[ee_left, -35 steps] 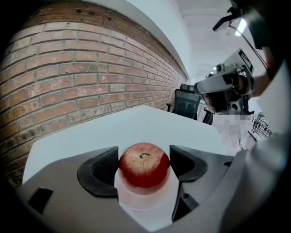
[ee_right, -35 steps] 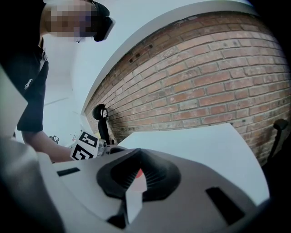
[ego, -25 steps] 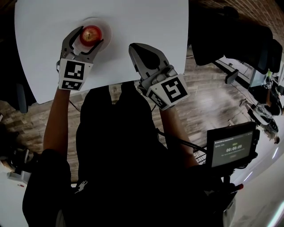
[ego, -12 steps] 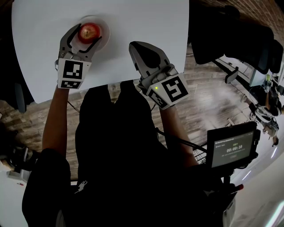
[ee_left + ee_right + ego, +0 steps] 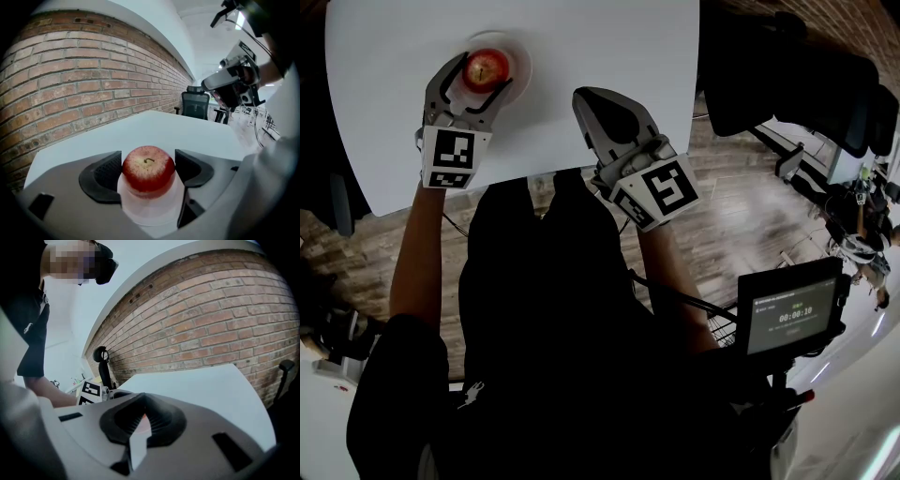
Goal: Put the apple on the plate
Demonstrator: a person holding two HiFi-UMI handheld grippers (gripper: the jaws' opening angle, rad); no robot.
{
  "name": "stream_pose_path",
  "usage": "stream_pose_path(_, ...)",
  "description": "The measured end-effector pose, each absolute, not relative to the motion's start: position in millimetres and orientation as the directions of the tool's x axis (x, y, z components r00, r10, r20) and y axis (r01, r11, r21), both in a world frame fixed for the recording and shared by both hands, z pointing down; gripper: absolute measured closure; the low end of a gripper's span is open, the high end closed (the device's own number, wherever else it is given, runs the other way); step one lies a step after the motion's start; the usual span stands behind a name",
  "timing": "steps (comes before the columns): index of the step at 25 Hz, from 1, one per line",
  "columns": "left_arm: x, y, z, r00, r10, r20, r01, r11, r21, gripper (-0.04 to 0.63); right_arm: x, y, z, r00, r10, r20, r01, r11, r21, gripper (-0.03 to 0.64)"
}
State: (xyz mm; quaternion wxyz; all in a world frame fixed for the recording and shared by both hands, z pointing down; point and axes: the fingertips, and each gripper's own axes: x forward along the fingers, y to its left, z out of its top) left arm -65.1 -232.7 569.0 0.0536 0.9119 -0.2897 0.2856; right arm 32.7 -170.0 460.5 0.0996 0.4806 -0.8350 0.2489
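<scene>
A red apple point(image 5: 487, 67) point(image 5: 148, 168) stands upright on a small white plate point(image 5: 521, 56) point(image 5: 151, 212) at the far left of the white table point(image 5: 609, 47). My left gripper point(image 5: 483, 75) point(image 5: 147, 161) reaches over the plate's near rim. Its two dark pads sit against the apple's sides, so it is shut on the apple. My right gripper point(image 5: 592, 101) point(image 5: 140, 417) rests over the table's near edge, to the right of the plate. It is shut, with nothing between its pads.
A brick wall point(image 5: 70, 79) runs beyond the table's far side. Black office chairs point(image 5: 787, 75) point(image 5: 195, 104) stand to the right on the wood floor. A small monitor point(image 5: 789, 314) is at the lower right, and the person's dark torso fills the near foreground.
The whole head view has shifted slightly left. The apple, the plate and both grippers keep their places relative to one another.
</scene>
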Motion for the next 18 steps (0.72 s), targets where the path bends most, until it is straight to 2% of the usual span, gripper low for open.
stream_pose_path(18, -56.9, -234.8, 575.5, 0.639, -0.505, 0.58, -0.544, -0.83, -0.124, 0.238, 42.6, -167.9, 462.1, -0.5, -0.762, 0.412, -0.862, 0.395, -0.317, 0.614)
